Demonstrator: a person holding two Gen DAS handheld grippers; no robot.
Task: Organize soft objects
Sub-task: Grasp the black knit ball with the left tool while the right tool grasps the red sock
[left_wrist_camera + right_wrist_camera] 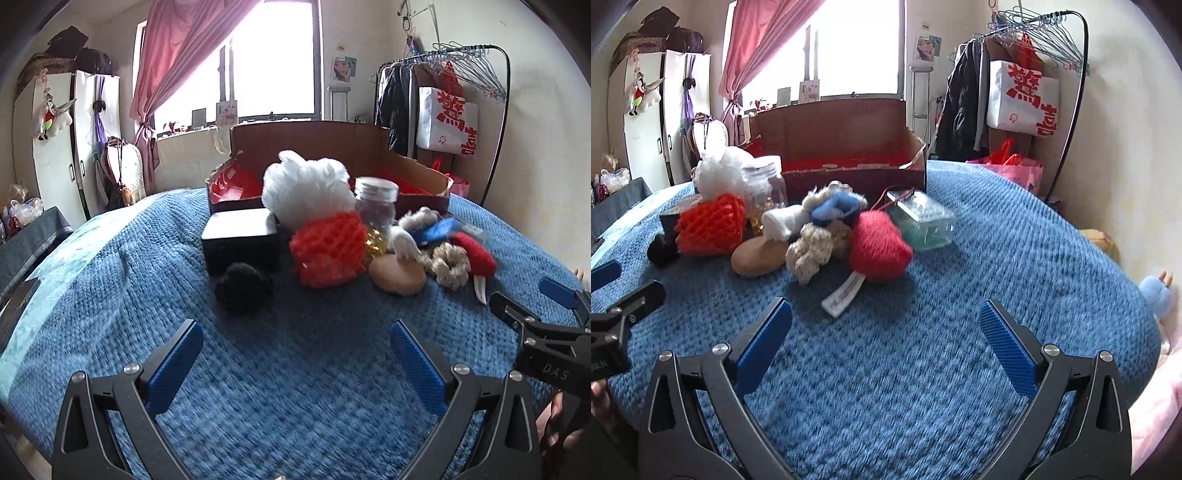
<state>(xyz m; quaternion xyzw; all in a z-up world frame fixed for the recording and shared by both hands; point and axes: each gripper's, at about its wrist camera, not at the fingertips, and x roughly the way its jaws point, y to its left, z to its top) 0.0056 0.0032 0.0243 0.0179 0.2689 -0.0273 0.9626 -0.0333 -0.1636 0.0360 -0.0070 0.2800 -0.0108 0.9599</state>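
A pile of soft things lies on the blue blanket [295, 369] before an open cardboard box [325, 147] with red lining. It holds a white fluffy toy [306, 188], a red foam net [327, 249], a black pompom [242, 286], a tan pad [397, 275], a beige scrunchie [448, 264] and a red knitted heart [877, 245] with a white tag. My left gripper [295, 358] is open and empty, short of the pile. My right gripper [884, 343] is open and empty, near the heart's tag [844, 293].
A black box [240, 240], a glass jar [375, 206] and a clear plastic case [923, 219] sit among the soft things. A clothes rack [461, 92] stands at the right, white cupboards [62, 140] at the left. A blue pompom [1154, 295] lies off the bed's right edge.
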